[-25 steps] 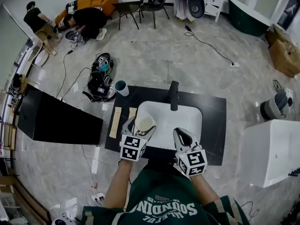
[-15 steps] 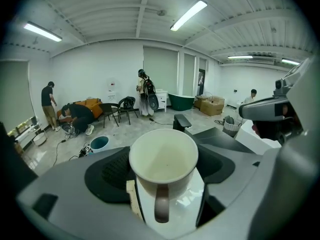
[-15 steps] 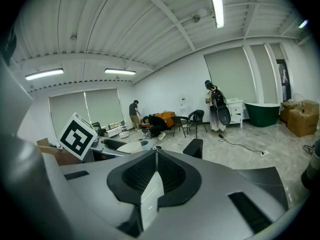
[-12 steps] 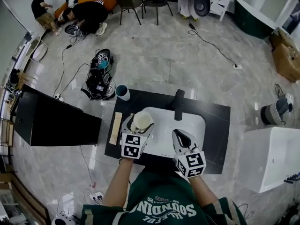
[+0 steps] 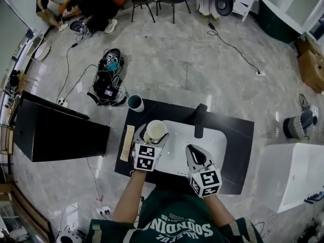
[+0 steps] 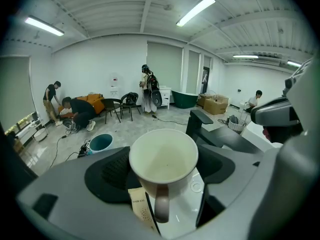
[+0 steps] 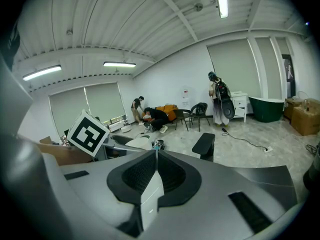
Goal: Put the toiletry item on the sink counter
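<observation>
The left gripper is squeezing a cream mug by its sides, over the left part of the sink counter. The mug is looking hard, slippery and easy to break. The right gripper is hanging closed and empty at the front edge.

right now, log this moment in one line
left gripper: shut on mug | mug: upright, over sink left edge | right gripper: shut, empty, at sink front

The left tool holds a cream mug above the left part of the white sink in the black table. The right tool is over the sink's front edge.
</observation>
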Motion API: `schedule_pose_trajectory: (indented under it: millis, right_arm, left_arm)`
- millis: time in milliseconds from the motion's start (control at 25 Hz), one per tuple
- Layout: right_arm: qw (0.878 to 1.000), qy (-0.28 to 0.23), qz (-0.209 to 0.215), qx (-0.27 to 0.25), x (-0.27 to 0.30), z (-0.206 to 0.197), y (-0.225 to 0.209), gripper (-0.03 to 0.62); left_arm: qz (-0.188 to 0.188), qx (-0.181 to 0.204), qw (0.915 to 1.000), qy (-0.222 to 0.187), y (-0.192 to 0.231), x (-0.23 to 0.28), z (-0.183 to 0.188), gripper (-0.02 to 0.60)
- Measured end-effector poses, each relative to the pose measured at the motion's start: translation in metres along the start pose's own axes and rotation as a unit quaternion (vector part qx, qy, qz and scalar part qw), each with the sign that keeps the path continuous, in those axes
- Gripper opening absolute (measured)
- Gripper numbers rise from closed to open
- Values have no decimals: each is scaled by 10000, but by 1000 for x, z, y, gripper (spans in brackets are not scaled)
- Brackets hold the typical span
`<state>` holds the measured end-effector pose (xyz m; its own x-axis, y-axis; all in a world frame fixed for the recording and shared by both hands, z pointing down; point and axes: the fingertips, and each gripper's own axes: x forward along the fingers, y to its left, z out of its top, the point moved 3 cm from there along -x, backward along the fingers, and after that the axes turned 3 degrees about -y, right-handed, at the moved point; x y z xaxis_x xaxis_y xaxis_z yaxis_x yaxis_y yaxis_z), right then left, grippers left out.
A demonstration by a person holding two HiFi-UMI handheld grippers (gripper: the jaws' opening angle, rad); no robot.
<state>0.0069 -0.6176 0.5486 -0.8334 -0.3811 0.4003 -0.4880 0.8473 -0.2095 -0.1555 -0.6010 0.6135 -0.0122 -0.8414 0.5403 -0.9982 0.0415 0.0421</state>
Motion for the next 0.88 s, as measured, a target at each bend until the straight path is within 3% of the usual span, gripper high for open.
schedule_pose_trajectory:
  millis: [600, 880]
  right_arm:
    - [9978, 621, 5, 221, 38, -45, -5, 43]
    - [9952, 905, 17, 366, 54, -62, -11, 44]
  left_arm:
    - [313, -470, 9984, 30, 43, 79, -10, 413]
    - [652, -447, 9969, 28, 72, 125, -22, 413]
